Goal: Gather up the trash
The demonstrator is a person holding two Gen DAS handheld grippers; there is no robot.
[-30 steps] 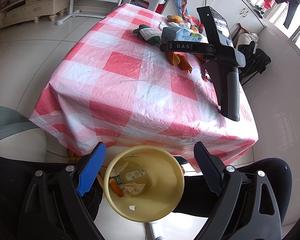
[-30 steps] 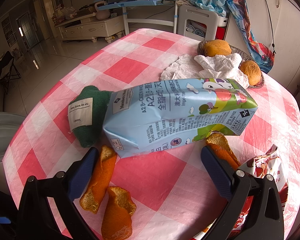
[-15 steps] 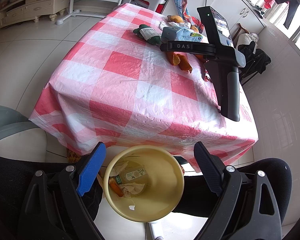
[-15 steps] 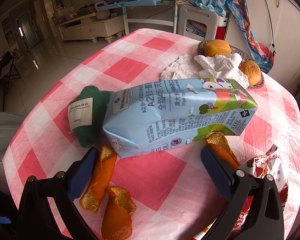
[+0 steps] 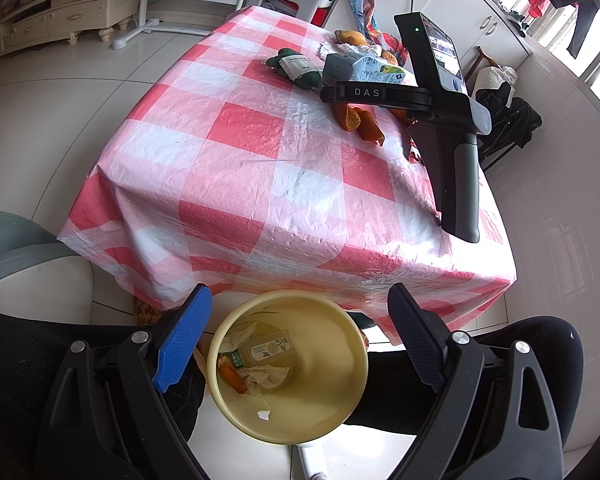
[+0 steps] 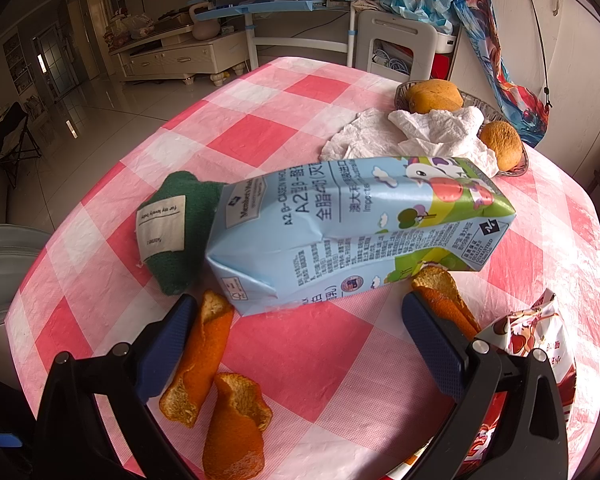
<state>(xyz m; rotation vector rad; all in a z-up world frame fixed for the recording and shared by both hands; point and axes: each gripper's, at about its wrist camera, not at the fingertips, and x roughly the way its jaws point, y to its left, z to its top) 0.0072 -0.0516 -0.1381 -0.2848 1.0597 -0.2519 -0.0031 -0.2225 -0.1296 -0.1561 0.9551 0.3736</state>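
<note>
I hold the left gripper (image 5: pixel 296 344) tilted down over the yellow bin (image 5: pixel 340 392), jaws spread, empty. My right gripper (image 6: pixel 296 340) angles down at the milk carton (image 6: pixel 352 228), jaws spread wide, not touching it.

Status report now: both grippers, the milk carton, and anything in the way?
Left gripper open above yellow bin. Right gripper open, empty. Milk carton lying ahead. Orange peels beside both fingers.

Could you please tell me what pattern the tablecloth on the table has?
The tablecloth is a red, pink and white check, clearest in the right wrist view.
</note>
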